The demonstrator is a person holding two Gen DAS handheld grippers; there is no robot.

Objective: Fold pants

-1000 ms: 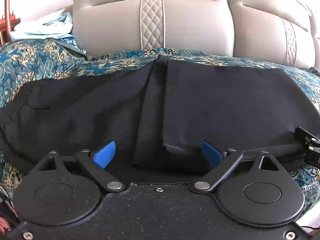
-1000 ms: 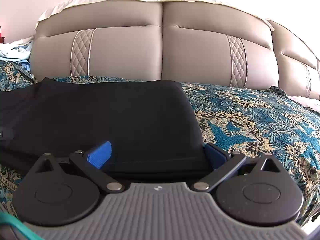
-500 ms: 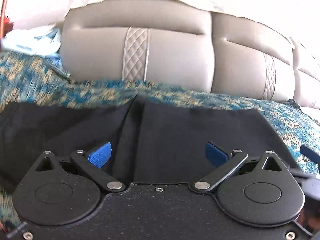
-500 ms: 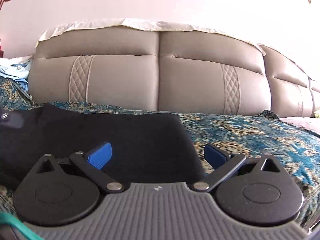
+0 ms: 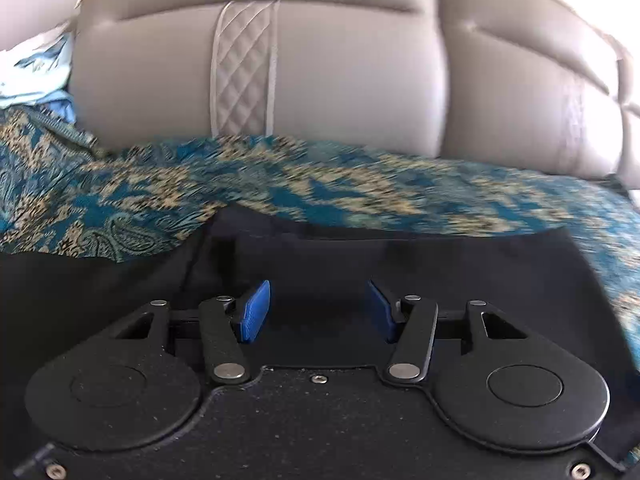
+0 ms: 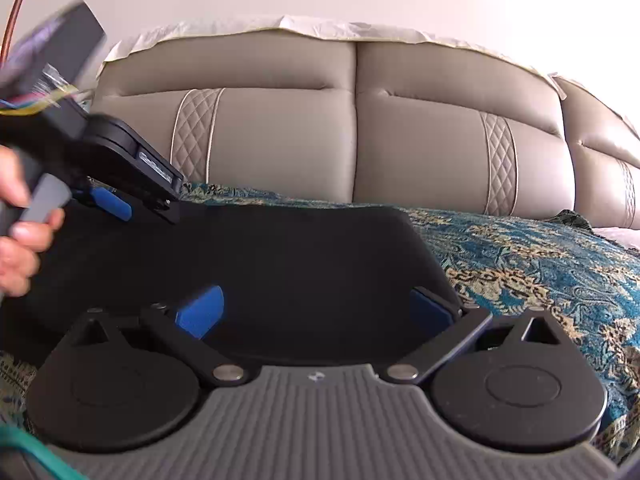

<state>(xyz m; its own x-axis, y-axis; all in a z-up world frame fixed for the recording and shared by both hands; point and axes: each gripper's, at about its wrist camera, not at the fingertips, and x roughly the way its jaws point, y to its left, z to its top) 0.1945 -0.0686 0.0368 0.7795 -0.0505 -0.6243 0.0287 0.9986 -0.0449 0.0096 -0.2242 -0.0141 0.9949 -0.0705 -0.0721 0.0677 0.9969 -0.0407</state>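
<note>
Bedspread (image 5: 320, 184) now wider; left claw (image 5: 318, 306) narrowed over pants (image 5: 440, 272).

The pants (image 6: 280, 264) are matt black cloth. The bedspread (image 6: 540, 264) is patterned woven cloth. The headboard (image 6: 360, 140) looks like smooth padded leather with quilted strips. The left gripper (image 5: 318, 306) is matt black plastic.

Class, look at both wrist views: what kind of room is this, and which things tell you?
Most likely a bedroom: a padded headboard stands behind a patterned teal bedspread, on which black pants lie.
</note>
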